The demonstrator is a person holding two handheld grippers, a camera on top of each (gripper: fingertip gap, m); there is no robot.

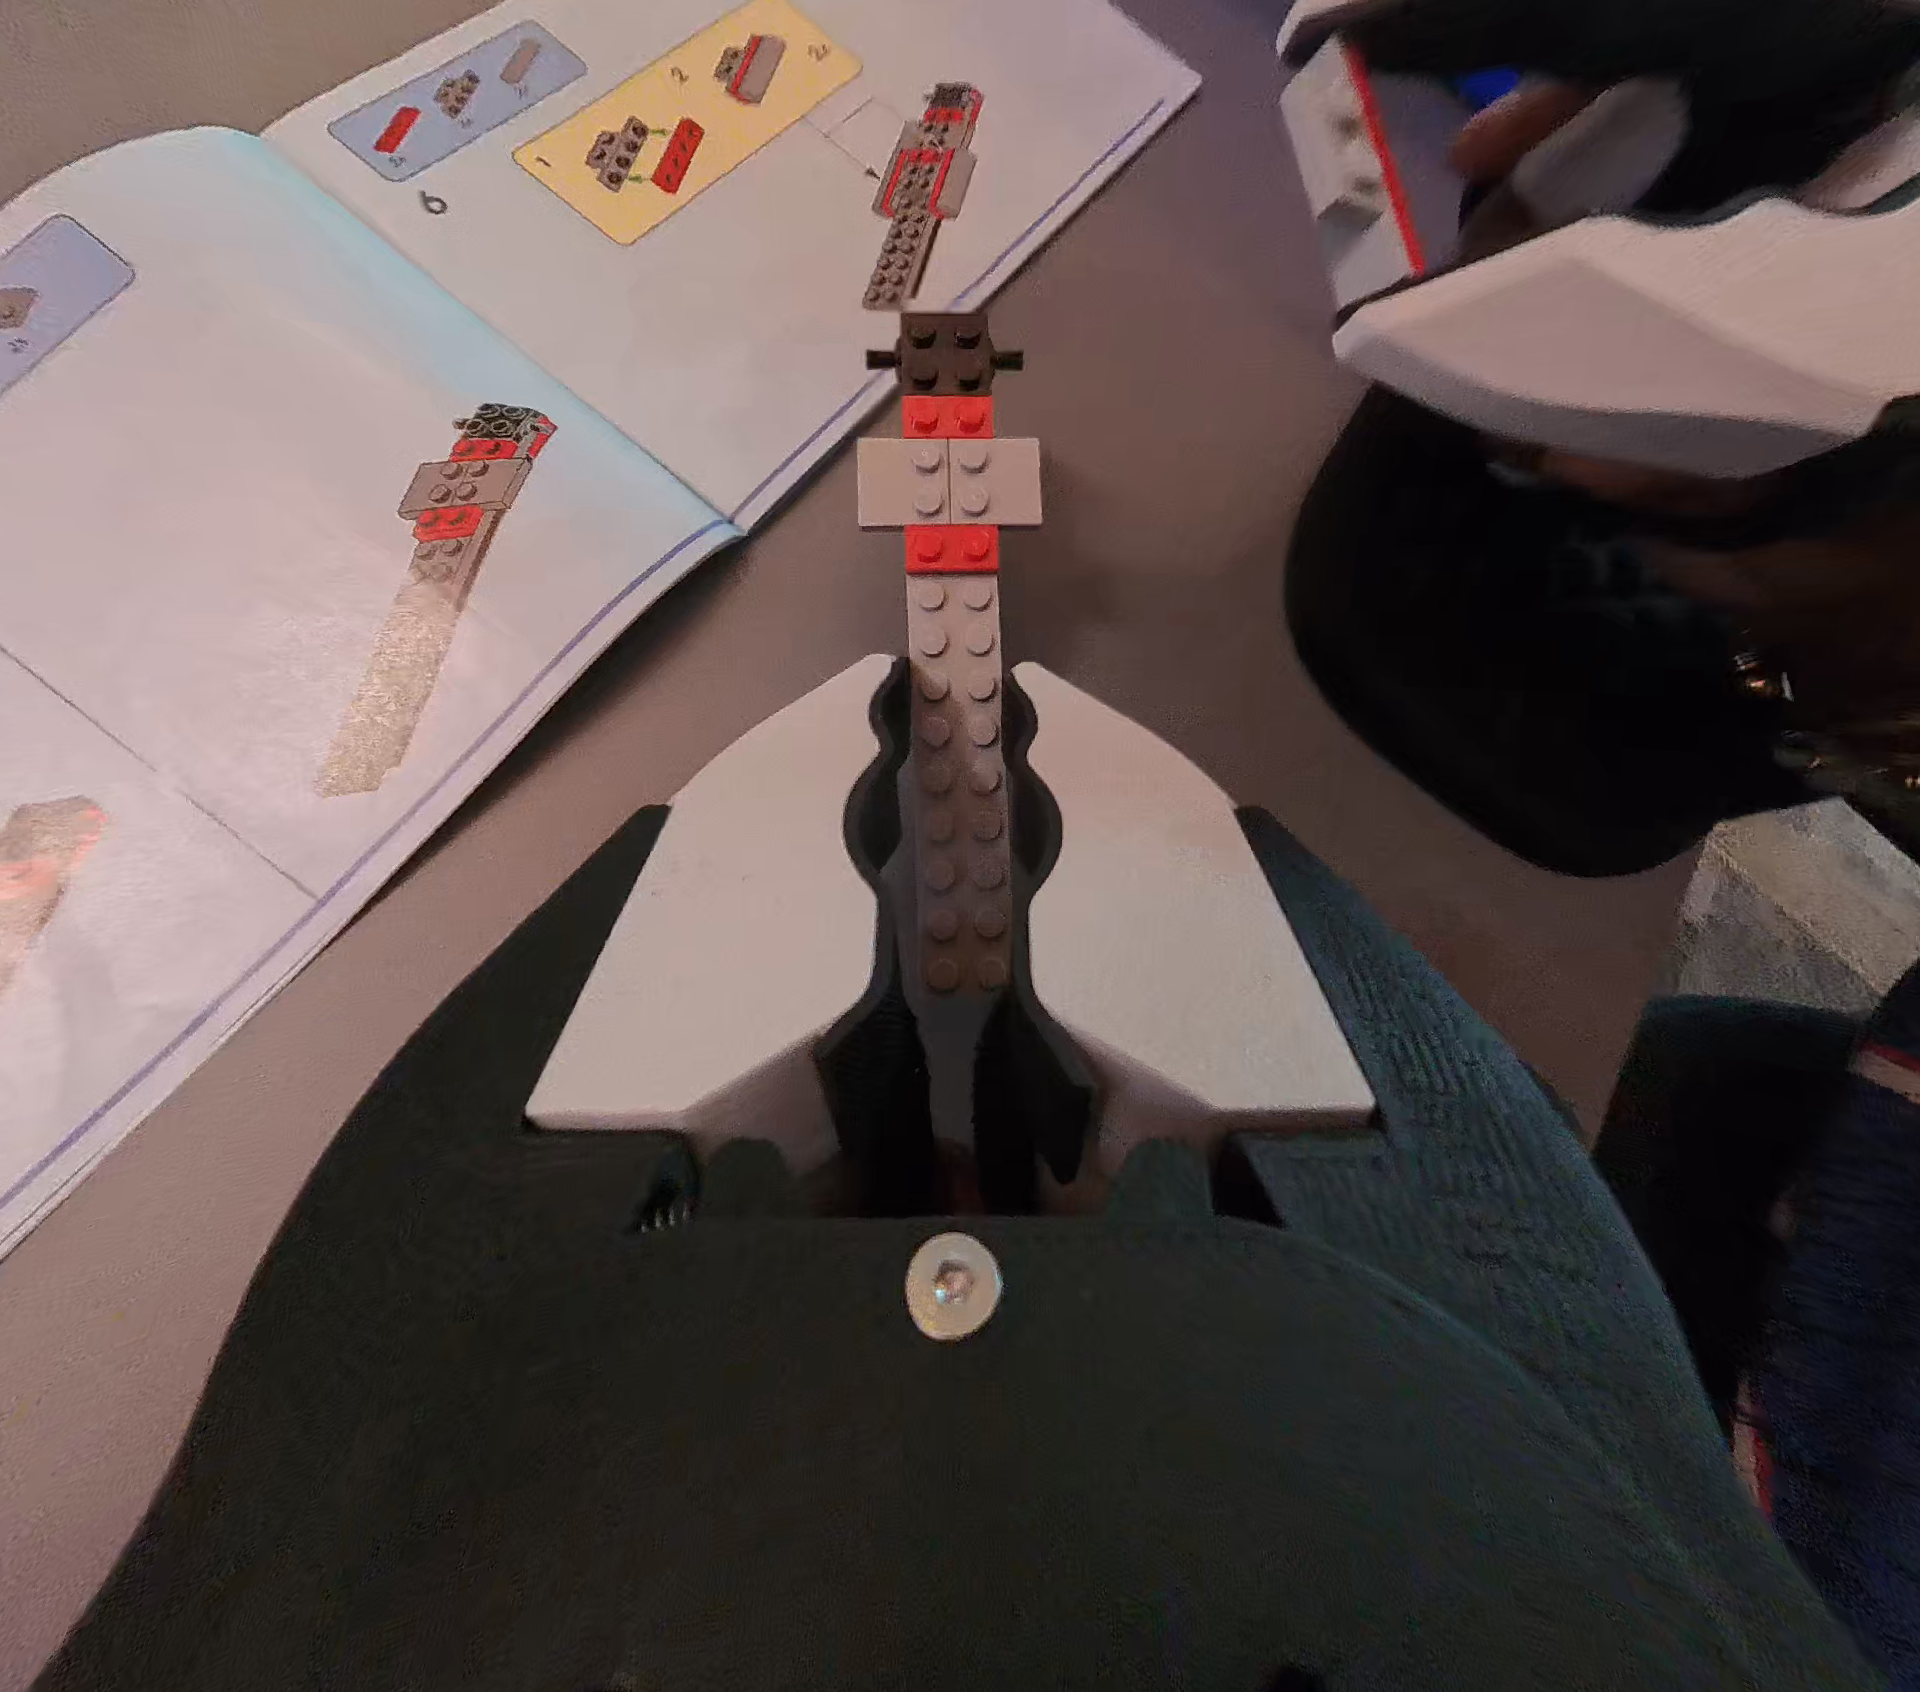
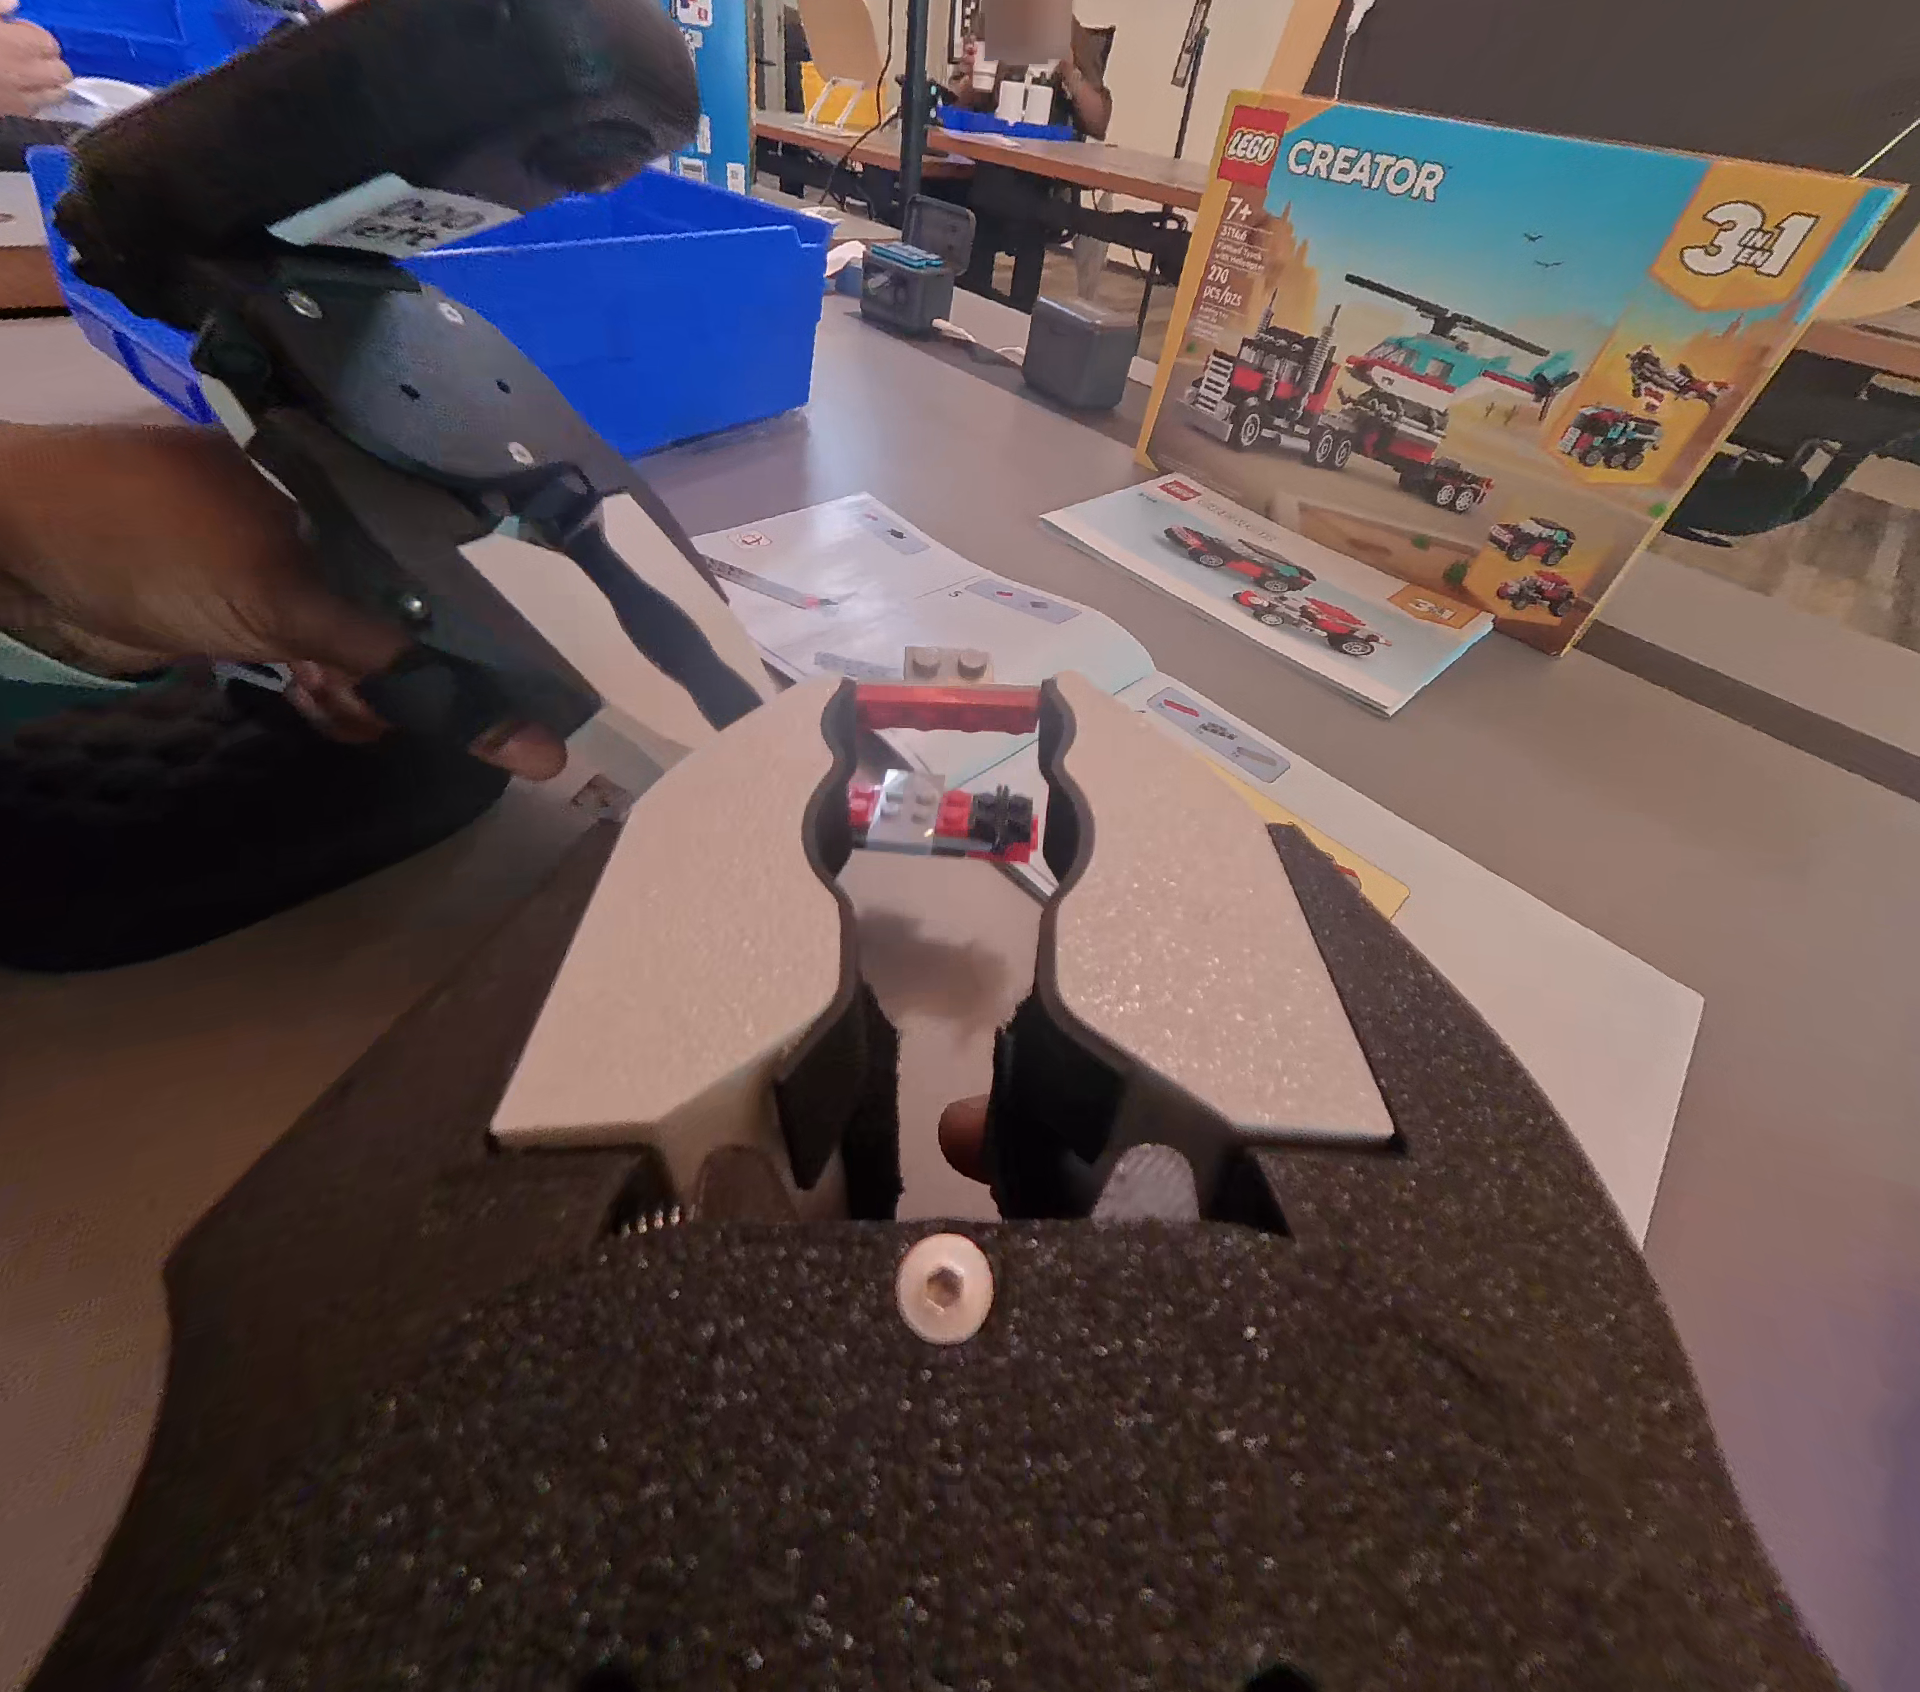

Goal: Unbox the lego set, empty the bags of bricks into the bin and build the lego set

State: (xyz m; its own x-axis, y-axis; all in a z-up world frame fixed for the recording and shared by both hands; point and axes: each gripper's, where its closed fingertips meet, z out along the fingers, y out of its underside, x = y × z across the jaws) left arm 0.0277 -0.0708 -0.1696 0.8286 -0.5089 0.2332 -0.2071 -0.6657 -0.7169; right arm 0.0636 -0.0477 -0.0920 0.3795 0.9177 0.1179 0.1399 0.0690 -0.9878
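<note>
My left gripper (image 1: 951,676) is clenched on the near half of a long grey studded plate (image 1: 961,811), which lies lengthwise between the fingers and sticks out forward. On its far half sit a red plate, a pair of light grey tiles spreading sideways like wings, another red plate, and a dark block with side pegs (image 1: 943,356) at the very tip. My right gripper (image 2: 948,702) is pinching a small red-and-grey sub-assembly (image 2: 948,692) crosswise at its fingertips; two light grey studs show just above the red strip. In the right wrist view the long build (image 2: 940,816) appears in the gap behind that piece, so the two are near but not joined.

The risks, as I judge them: the small piece is held only at the tips, so pressing it down off-square could make it pivot or pop free onto the table (image 1: 1143,603). The long plate is cantilevered, and a hard push near its far end could lever it out of my left fingers or snap the stacked plates loose. I cannot tell exactly which studs it will meet.

The open instruction booklet (image 1: 644,208) lies to my left on the table, the blue bin (image 2: 665,302) beyond, and the set's box (image 2: 1507,364) stands upright to the right with another booklet (image 2: 1268,593) in front of it.
</note>
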